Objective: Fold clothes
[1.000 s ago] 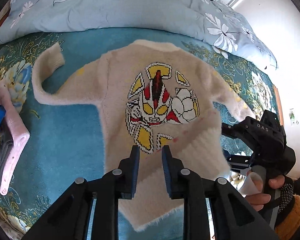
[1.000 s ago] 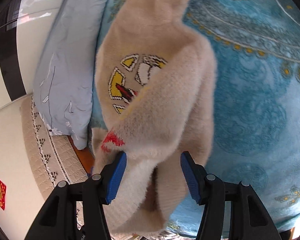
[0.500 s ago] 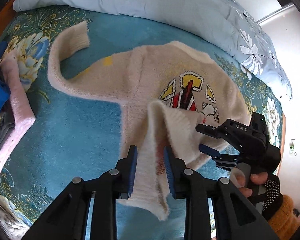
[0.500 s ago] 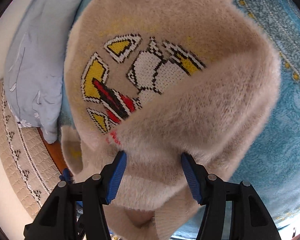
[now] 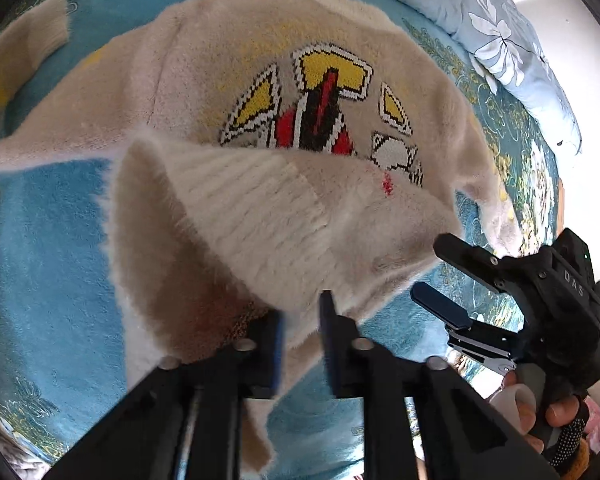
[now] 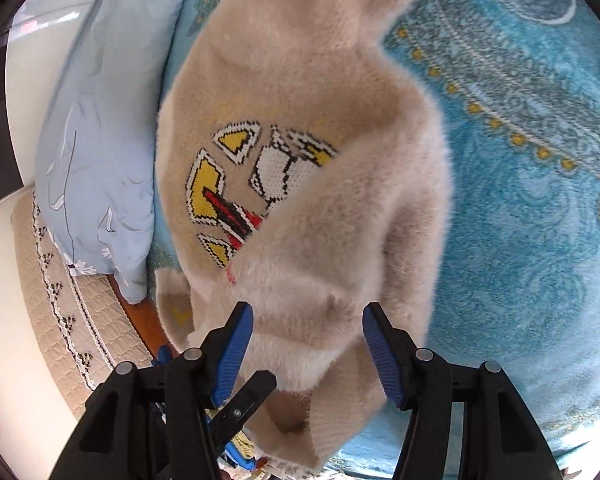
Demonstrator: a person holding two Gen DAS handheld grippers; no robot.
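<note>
Hem up and folding over on the cream sweater

The left gripper has its jaws clamped on the ribbed hem, lifting it over the cartoon print while the rest lies on the blue blanket. The right gripper has its jaws wide apart with fuzzy fabric bulging between them, not visibly pinched. One sleeve curls away on the blanket, pale floral pillow beside the sweater

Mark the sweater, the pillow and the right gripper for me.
sweater [image 5: 204,80], left wrist view, plain chest area left of the graphic.
pillow [image 6: 96,128], right wrist view, middle of its blue cover.
right gripper [image 5: 440,276], left wrist view, between its fingertips.
</note>
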